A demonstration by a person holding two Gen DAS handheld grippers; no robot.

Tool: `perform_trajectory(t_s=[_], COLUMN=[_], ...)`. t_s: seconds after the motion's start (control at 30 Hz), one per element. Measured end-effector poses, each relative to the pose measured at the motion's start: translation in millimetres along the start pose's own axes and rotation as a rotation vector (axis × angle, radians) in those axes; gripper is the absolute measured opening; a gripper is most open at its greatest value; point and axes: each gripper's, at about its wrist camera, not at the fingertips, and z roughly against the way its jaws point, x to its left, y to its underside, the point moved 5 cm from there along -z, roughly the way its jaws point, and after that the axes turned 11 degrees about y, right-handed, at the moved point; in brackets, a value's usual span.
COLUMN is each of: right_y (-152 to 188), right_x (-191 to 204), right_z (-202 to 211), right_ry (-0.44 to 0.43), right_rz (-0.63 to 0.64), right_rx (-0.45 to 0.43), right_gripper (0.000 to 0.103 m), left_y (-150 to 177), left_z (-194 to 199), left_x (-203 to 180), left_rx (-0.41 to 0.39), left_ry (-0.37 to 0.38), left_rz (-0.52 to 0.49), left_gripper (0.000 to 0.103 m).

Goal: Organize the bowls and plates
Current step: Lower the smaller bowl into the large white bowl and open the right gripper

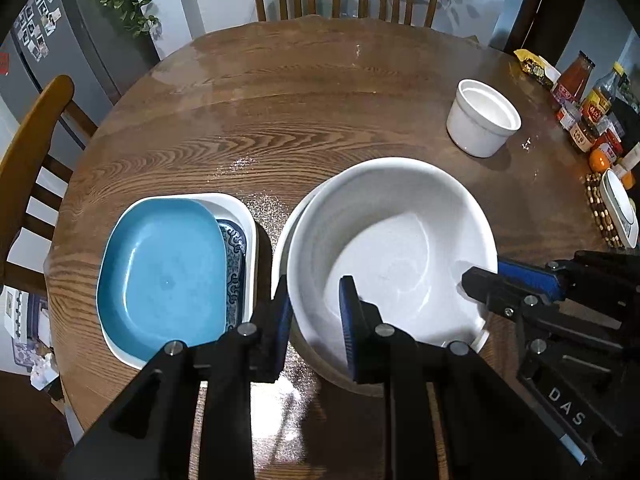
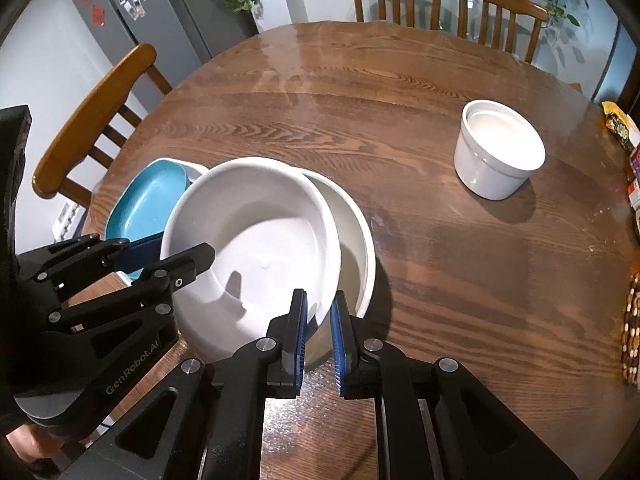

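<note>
Two grippers grasp one large white bowl [image 1: 384,248] by its rim: the left gripper [image 1: 316,320] pinches the near-left wall and the right gripper [image 2: 319,332] is clenched on the near-right wall. It sits tilted inside a second white bowl [image 2: 356,232] on the round wooden table [image 1: 300,100]. Just beside them lies a blue plate [image 1: 164,276] on a white dish [image 1: 244,208], and a small white ramekin [image 2: 498,152] stands well apart.

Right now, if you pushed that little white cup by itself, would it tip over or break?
The small white cup looks squat with straight walls, so it would probably slide rather than tip. It looks glazed ceramic, likely stiff, fairly heavy and breakable if dropped off the wooden table.
</note>
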Motion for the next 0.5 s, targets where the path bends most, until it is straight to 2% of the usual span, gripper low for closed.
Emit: perform_trajectory(t_s=[0.5], right_y=[-1.0], right_x=[2.8], right_z=[-4.3], right_ry=[0.016], right_rz=[0.006], right_rx=[0.017], right_gripper=[0.013], left_y=[-2.7], left_z=[-3.1], left_x=[0.5], left_rx=[0.005], left_ry=[-0.022], left_rz=[-0.025], left_gripper=[0.020])
